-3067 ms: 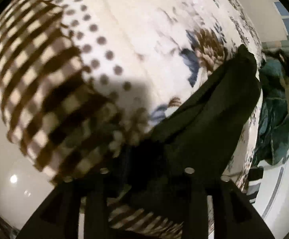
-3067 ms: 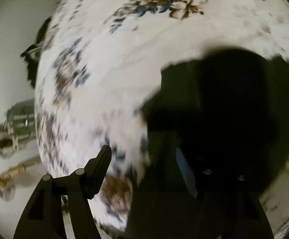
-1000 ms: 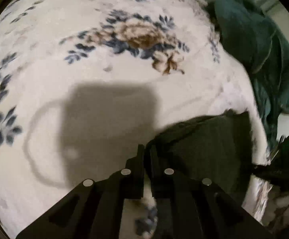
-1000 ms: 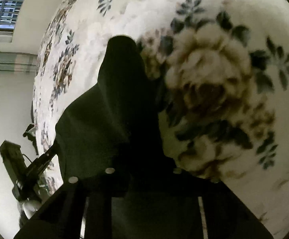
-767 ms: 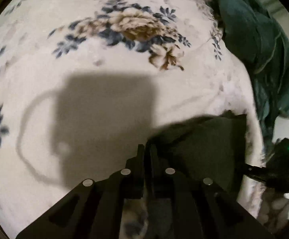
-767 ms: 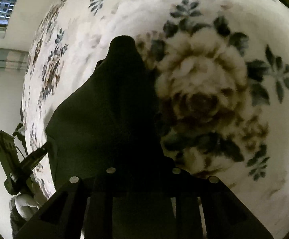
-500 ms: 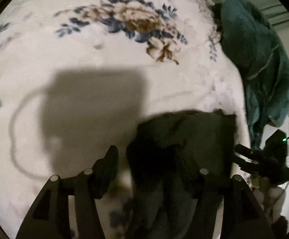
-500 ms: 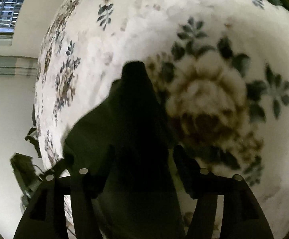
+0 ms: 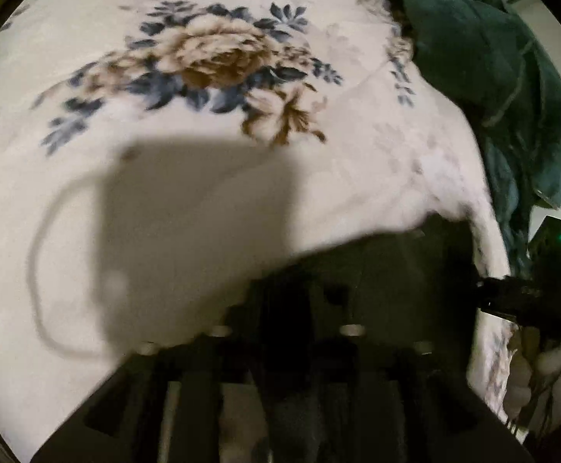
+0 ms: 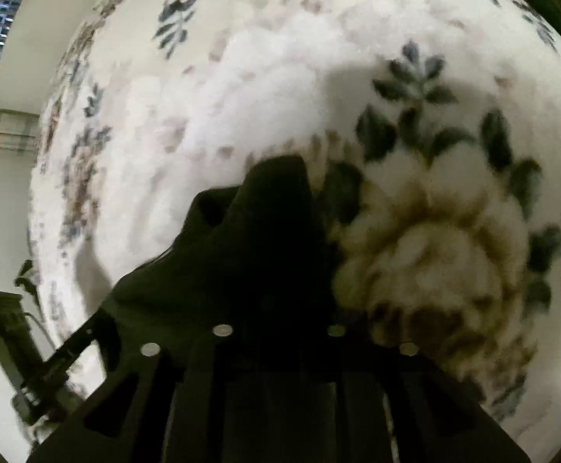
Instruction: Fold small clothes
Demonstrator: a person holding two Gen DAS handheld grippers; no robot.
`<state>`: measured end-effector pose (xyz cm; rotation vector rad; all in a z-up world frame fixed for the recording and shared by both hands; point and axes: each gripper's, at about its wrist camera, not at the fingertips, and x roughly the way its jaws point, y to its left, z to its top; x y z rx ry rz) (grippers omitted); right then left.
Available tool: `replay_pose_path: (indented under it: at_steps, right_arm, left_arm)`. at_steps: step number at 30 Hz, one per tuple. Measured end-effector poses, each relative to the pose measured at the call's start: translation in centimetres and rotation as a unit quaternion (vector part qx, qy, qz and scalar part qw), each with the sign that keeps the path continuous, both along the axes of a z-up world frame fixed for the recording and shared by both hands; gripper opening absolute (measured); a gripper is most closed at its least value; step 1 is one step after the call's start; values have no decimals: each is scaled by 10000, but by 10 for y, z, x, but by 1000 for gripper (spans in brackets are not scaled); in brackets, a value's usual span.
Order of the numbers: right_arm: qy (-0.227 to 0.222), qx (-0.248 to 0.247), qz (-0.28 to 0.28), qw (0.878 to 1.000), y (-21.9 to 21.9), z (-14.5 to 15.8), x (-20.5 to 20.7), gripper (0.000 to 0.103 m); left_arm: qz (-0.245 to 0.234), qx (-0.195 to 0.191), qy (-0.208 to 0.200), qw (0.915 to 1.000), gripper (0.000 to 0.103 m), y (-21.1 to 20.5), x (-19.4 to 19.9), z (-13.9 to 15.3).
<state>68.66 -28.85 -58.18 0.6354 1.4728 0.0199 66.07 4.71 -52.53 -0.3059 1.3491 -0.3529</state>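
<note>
Floral blanket (image 9: 211, 208), one dark garment (image 9: 388, 270).

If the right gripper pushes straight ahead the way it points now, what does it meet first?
Most likely the dark garment: it lies directly ahead of the right gripper, reaching back between its fingers. Beyond it is the floral blanket. Depth is unclear; contact may already exist.

Floral blanket (image 9: 211, 177) under dark garment (image 9: 396, 270)
</note>
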Motion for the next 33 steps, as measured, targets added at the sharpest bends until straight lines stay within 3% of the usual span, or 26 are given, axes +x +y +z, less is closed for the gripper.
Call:
replay_pose_path:
  at_steps: [1,2,3,4,7,11,16,20,22,23,24,25,26,27,28,31,33]
  right_arm:
    - [20,180,38,9998,-2,7,-9,47]
    - [-29,336,78,9994,-3,14,-18,67]
    - [-105,465,155,9987,-4,26,-35,72]
    - [-148,520,274,9982,-4,38,-56,72]
    - [-108,598,456,9971,-6,67,-129,72]
    - [193,821,560,9949,-4,82,-231,72]
    - [779,868,468,9921,5,67,-370,72]
    - [1341,1038,223,9853,19,29,-456,72]
    - [1549,1101,97,9817,28,7,-491,72]
    - [1592,1156,38,9804,31,1,-500,72]
    - [1620,1224,-44,9792,36,-8,-512,72]
    - [1592,1317,-136,9783,41,-16,-521,71]
    - [1548,1400,-184,9778,44,-20,-526,56]
    - [1505,1423,-257,9780,50,-24,-532,17]
    - [1469,1389,-273,9790,51,-23,-533,6]
    - [1117,1293,-351,9847,60,-9,-544,7]
    - [1021,1205,-274,9871,63,-4,-552,6]
  left_arm:
    - [12,-116,-60,9999,43,7,-16,11]
    - [27,-224,-142,9996,55,15,-35,24]
    - [41,-255,-184,9995,62,20,-51,33]
    - [52,-294,-217,9993,70,26,-71,43]
    - [171,-463,-202,9986,70,48,-146,69]
    - [678,-488,289,9961,70,74,-265,79]
    - [1104,-360,1182,9862,70,61,-385,42]
    - [1093,-187,1619,9806,70,36,-442,7]
    - [972,54,1476,9842,62,25,-455,4]
    - [954,105,1283,9871,20,20,-460,6]
    - [956,122,1167,9885,7,16,-464,7]
    - [956,193,1053,9896,7,15,-467,10]
    - [972,235,948,9905,6,15,-467,14]
    - [1022,237,862,9907,6,16,-468,20]
    - [1063,189,821,9908,6,20,-468,22]
    - [1138,137,729,9907,6,32,-465,28]
    - [1124,164,841,9900,7,40,-466,17]
